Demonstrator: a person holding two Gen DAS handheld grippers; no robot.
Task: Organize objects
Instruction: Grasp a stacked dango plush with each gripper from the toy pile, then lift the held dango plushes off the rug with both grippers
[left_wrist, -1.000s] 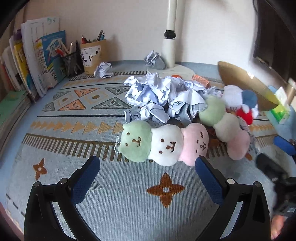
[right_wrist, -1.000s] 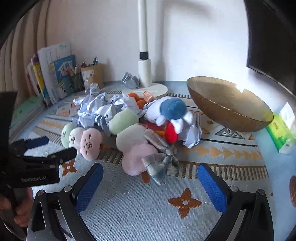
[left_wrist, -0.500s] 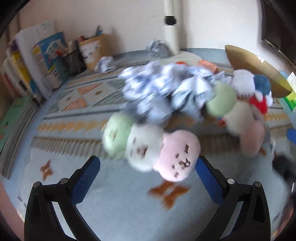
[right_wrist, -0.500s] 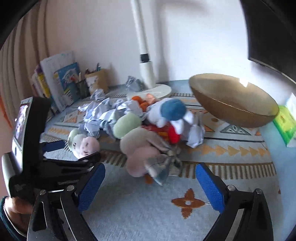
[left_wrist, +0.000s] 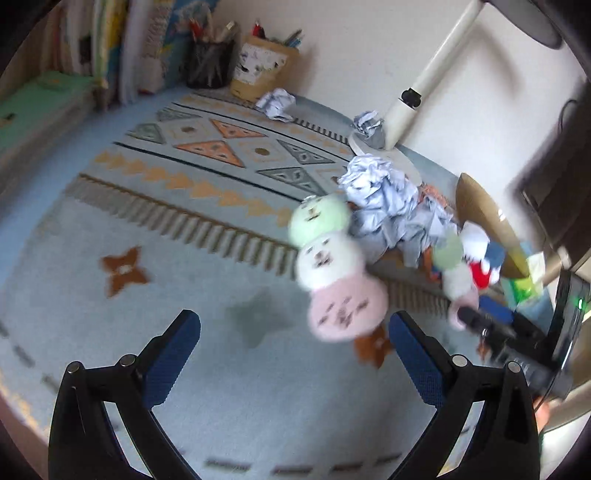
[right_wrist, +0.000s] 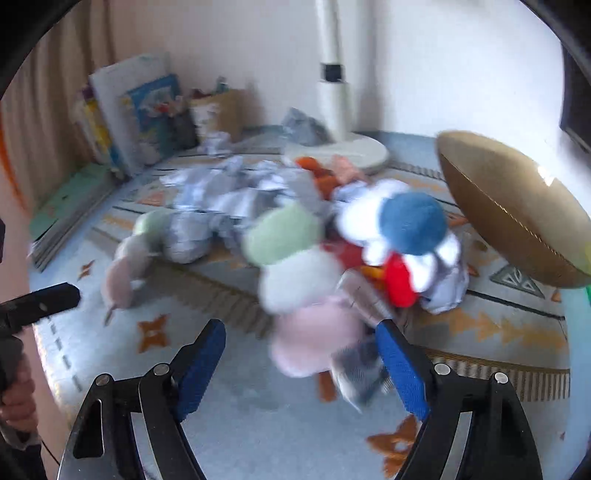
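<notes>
Left gripper spread wide, empty, lining up on green-white-pink three-ball plush toy. Right gripper jaws just closing around second pastel plush, not yet pinching; gold bowl probable destination.

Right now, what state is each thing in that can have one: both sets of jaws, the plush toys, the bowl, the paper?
Left gripper: jaws open, empty.
Right gripper: jaws open, just been closing, pink end of second plush between them.
Three-ball plush with faces: lying on rug.
Gold ribbed bowl: tilted, empty.
Crumpled blue-white paper pile: heaped.
</notes>
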